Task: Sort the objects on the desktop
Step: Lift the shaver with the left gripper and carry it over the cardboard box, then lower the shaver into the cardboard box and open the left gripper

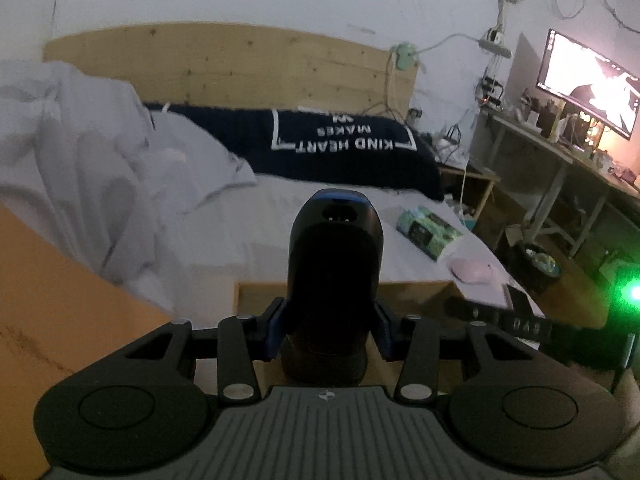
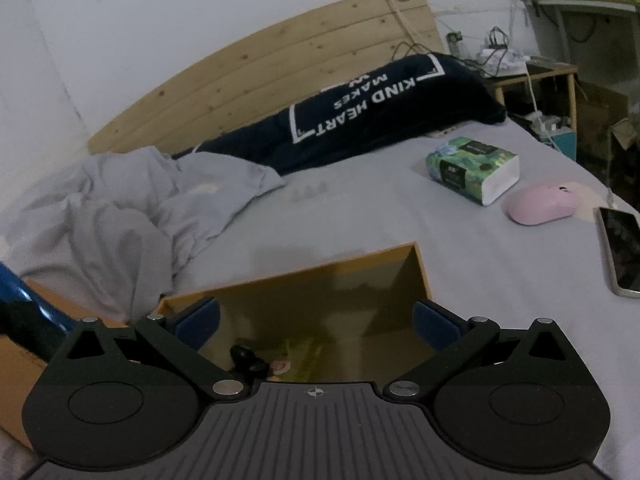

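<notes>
Holding a black device (image 1: 334, 276) with a blue top, my left tongs (image 1: 330, 330) are clamped on its smooth, rounded body; it stands upright between the blue pads, above the box (image 1: 416, 292). My right tongs (image 2: 316, 320) are spread wide apart with nothing between them, over the open cardboard box (image 2: 418, 272), where small dark items (image 2: 246, 360) lie. Farther on the grey sheet I see a glossy pink mouse (image 2: 542, 203), a phone (image 2: 622, 252) and a soft green tissue pack (image 2: 472, 168).
</notes>
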